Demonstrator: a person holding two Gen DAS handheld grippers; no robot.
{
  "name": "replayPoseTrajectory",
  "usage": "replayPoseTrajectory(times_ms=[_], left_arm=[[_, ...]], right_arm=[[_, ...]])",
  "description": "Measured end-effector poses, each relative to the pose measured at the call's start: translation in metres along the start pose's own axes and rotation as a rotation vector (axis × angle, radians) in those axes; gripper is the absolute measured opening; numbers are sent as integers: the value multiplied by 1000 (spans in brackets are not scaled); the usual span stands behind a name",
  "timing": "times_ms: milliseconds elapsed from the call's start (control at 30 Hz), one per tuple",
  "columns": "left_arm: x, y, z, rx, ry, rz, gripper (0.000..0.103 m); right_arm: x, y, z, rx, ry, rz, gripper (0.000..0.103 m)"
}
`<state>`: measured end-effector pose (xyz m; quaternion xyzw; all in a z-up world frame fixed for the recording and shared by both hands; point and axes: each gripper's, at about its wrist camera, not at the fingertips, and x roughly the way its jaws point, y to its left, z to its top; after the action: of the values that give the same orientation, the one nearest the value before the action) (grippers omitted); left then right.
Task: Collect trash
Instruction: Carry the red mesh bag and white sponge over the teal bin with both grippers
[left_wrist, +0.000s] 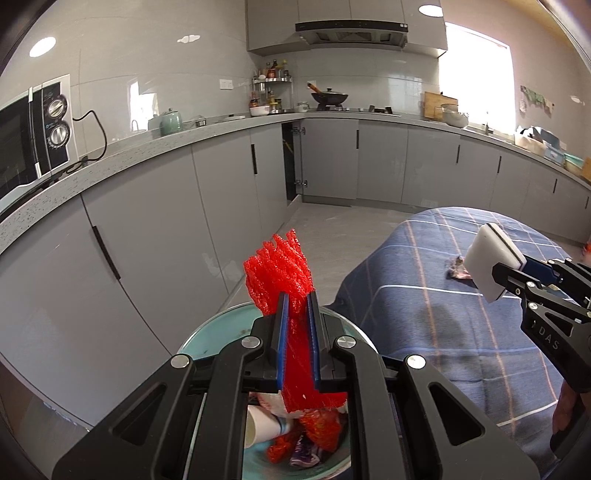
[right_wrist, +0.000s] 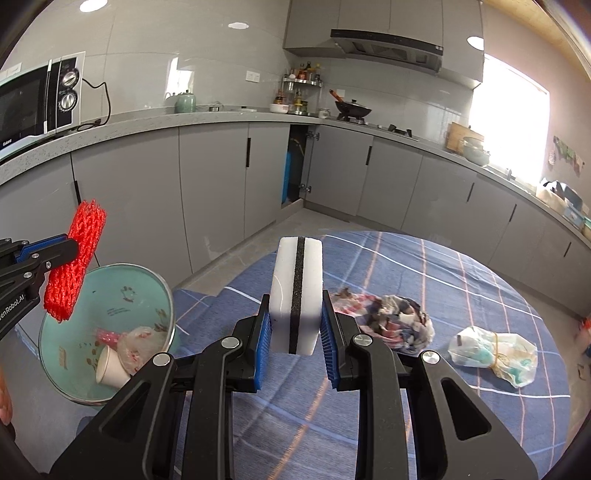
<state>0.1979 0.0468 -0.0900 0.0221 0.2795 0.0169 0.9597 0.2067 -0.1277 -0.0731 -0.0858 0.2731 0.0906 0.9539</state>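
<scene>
My left gripper (left_wrist: 297, 306) is shut on a red foam net sleeve (left_wrist: 280, 273) and holds it above the round teal trash bin (left_wrist: 218, 332); the net also shows in the right wrist view (right_wrist: 75, 258) over the bin (right_wrist: 147, 291). The bin holds a paper cup (right_wrist: 109, 367), a crumpled plastic bag and red scraps. My right gripper (right_wrist: 295, 314) is shut on a white sponge with a black middle layer (right_wrist: 295, 291), held upright above the blue checked tablecloth (right_wrist: 424, 406). That sponge shows in the left wrist view (left_wrist: 491, 262).
A crumpled patterned rag (right_wrist: 391, 317) and a tied plastic bag of trash (right_wrist: 495, 354) lie on the table to the right of my right gripper. Grey kitchen cabinets, a counter with a microwave (right_wrist: 37, 99) and a stove stand behind. One cabinet door (right_wrist: 293, 170) is open.
</scene>
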Motion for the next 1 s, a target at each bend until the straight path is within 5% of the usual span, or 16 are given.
replayPoseTrajectory(times_ms=[1000], left_arm=[[-1,59,-2,-31,17,100,10]], right_arm=[[13,69,18,-90,-10,109,25]])
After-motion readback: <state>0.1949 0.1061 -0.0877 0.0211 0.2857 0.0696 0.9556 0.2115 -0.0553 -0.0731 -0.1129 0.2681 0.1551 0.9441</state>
